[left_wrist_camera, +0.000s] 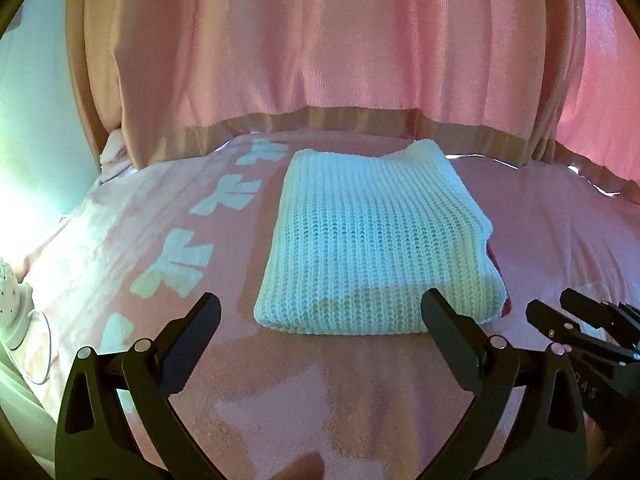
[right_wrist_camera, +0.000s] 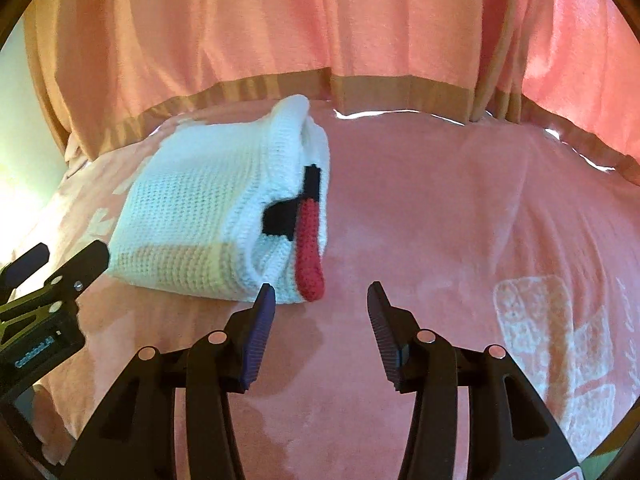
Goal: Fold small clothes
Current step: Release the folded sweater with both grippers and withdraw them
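A white knitted sweater [left_wrist_camera: 372, 240] lies folded into a thick rectangle on the pink bed cover [left_wrist_camera: 320, 392]. In the right wrist view the sweater [right_wrist_camera: 192, 216] shows a black patch and a red knitted piece [right_wrist_camera: 308, 252] at its right edge. My left gripper [left_wrist_camera: 320, 308] is open and empty, its fingers just in front of the sweater's near edge. My right gripper [right_wrist_camera: 322, 300] is open and empty, just right of the sweater's near right corner, with its left fingertip [right_wrist_camera: 266, 300] close to the fabric. Each gripper shows at the edge of the other's view.
Pink curtains [left_wrist_camera: 320, 48] hang behind the bed. The cover [right_wrist_camera: 400, 208] carries white printed shapes at left [left_wrist_camera: 176, 264] and right [right_wrist_camera: 556, 344]. A white object with a cord [left_wrist_camera: 12, 312] sits off the bed's left edge.
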`<action>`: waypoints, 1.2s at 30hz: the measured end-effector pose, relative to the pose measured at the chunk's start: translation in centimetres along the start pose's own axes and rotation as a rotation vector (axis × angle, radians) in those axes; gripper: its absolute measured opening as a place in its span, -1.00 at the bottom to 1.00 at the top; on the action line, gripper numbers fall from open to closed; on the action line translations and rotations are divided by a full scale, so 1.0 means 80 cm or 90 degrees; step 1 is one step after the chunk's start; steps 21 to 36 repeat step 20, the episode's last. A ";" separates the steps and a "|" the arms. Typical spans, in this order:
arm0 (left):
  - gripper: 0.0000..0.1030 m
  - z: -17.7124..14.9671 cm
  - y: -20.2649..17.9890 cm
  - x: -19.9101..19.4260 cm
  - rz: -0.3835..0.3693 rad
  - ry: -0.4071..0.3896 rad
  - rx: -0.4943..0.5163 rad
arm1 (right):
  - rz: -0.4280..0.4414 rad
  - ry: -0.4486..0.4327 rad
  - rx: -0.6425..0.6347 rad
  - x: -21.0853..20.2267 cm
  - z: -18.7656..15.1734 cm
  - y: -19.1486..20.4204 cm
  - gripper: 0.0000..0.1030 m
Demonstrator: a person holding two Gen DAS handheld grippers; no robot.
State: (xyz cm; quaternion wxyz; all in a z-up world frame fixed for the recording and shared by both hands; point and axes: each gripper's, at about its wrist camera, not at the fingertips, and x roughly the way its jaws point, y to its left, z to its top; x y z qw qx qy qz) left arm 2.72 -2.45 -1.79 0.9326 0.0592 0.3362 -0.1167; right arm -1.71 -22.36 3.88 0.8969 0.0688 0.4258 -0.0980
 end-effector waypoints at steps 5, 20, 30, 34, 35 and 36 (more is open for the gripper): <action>0.90 -0.001 0.001 0.002 0.007 0.002 0.002 | 0.005 -0.006 -0.013 -0.002 -0.001 0.009 -0.09; 0.90 -0.009 0.003 0.011 0.022 0.012 0.008 | 0.004 -0.007 -0.016 -0.005 -0.005 0.018 -0.04; 0.90 -0.009 0.003 0.011 0.022 0.012 0.008 | 0.004 -0.007 -0.016 -0.005 -0.005 0.018 -0.04; 0.90 -0.009 0.003 0.011 0.022 0.012 0.008 | 0.004 -0.007 -0.016 -0.005 -0.005 0.018 -0.04; 0.90 -0.009 0.003 0.011 0.022 0.012 0.008 | 0.004 -0.007 -0.016 -0.005 -0.005 0.018 -0.04; 0.90 -0.009 0.003 0.011 0.022 0.012 0.008 | 0.004 -0.007 -0.016 -0.005 -0.005 0.018 -0.04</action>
